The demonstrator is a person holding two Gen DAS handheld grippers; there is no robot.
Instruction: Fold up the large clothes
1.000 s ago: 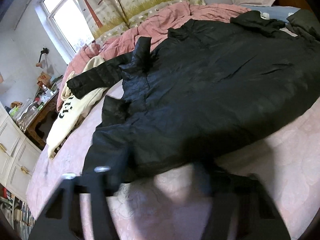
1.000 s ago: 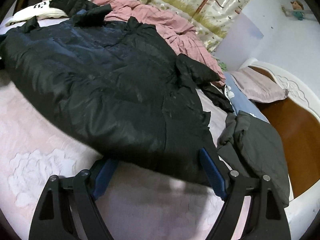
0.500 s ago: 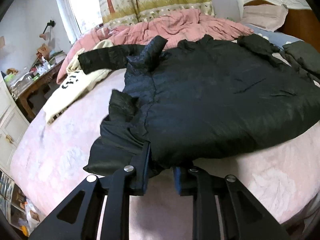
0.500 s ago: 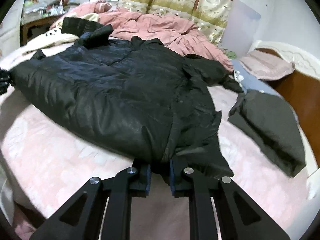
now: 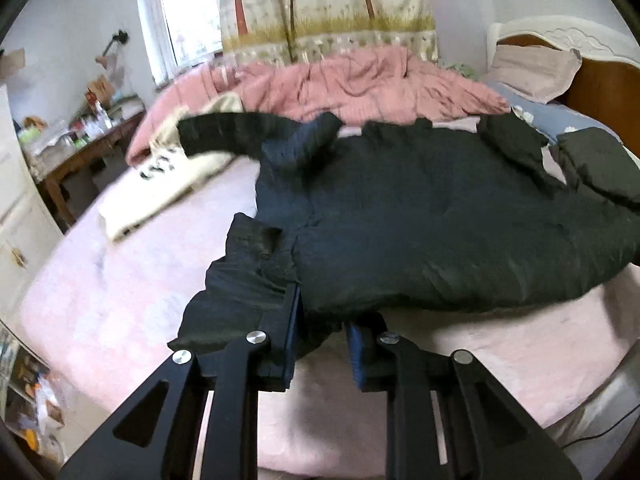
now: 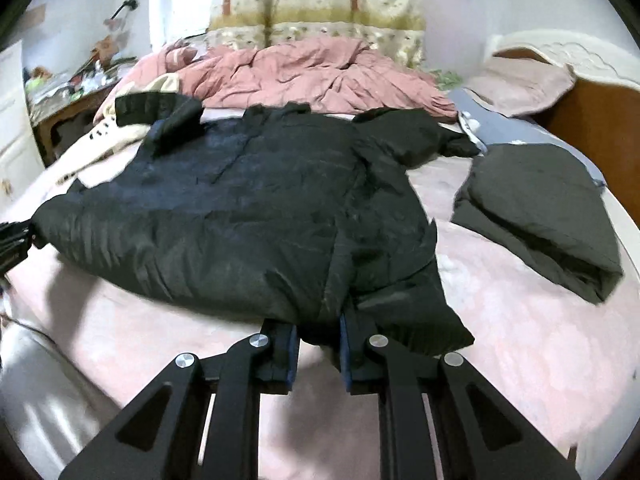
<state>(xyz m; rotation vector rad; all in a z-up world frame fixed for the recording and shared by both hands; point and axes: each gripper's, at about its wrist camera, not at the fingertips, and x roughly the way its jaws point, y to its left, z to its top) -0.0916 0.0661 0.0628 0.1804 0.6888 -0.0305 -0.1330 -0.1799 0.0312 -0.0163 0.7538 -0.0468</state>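
Left wrist view is showing the left claw (image 5: 320,334) pressing its blue pads (image 5: 291,332) onto the near hem of the black padded coat (image 5: 420,232), with a bunched fold of dark fabric caught between the fingers. That claw's jaws have just been closing, and cloth is sitting between them. The coat is spreading away from the claw across the pink bed (image 5: 120,280), its body lying mostly ahead and to the right of the grip point, one sleeve (image 5: 224,132) reaching toward the far left and draping over a cream garment (image 5: 160,184). Right wrist view is showing the right claw (image 6: 318,354) pinching the same coat (image 6: 248,216) at its near hem, the fabric gathering down between the pads (image 6: 346,354); these jaws have likewise just been closing on the cloth. From this side the coat is lying ahead and to the left of the claw, and its far left corner is meeting the left claw (image 6: 16,240) at the frame edge. A folded dark garment (image 6: 540,216) is resting on the bed (image 6: 520,340) to the right, apart from the coat. A rumpled pink quilt (image 6: 312,76) is lying beyond the coat's collar, below the patterned curtain (image 6: 316,4).
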